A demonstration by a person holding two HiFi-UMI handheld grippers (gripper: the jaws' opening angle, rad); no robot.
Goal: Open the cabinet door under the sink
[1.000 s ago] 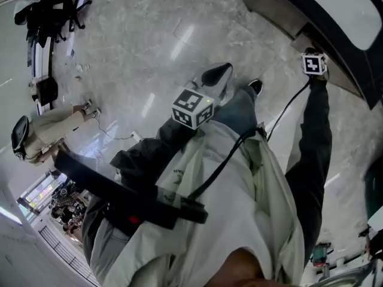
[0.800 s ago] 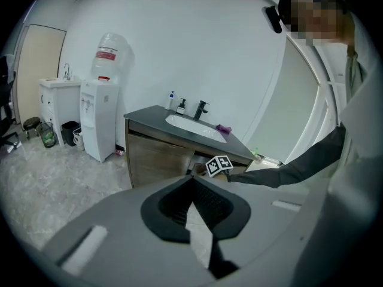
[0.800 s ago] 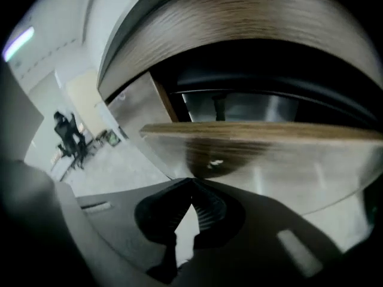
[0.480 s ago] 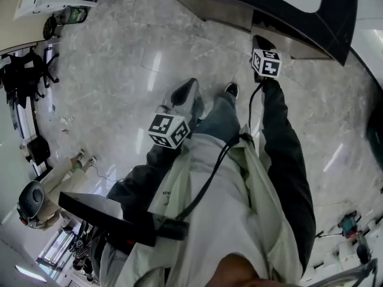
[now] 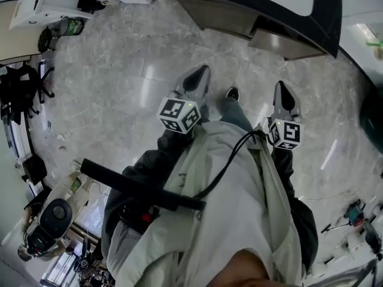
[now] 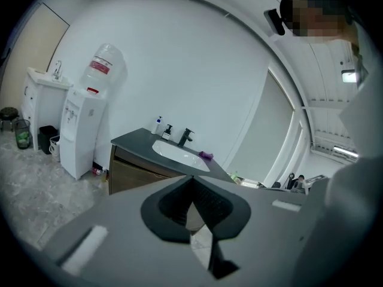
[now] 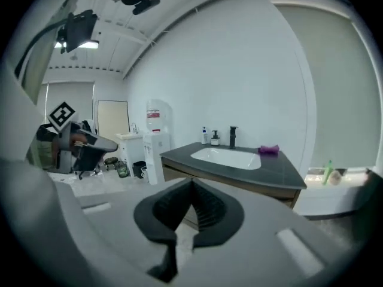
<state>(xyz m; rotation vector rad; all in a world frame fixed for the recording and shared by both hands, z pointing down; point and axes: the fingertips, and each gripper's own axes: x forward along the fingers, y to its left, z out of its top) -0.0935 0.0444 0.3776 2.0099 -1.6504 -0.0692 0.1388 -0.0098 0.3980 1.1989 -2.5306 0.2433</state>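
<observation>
Grey marble floor (image 5: 119,70) lies open all around you. At ten o'clock, a white water dispenser (image 6: 81,133) carries its clear bottle (image 6: 106,64). Your left gripper (image 5: 204,72) is pinched closed and empty. At twelve, under the white sink basin (image 7: 227,156), the brown wooden cabinet (image 5: 215,14) has one door panel (image 5: 284,45) jutting out. Your right gripper (image 5: 281,87) is closed, empty and clear of it.

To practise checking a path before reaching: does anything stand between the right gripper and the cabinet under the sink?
Nothing visible does. Only bare marble floor lies between the right gripper and the sink cabinet. The water dispenser stands off to the cabinet's side, outside that path.
</observation>
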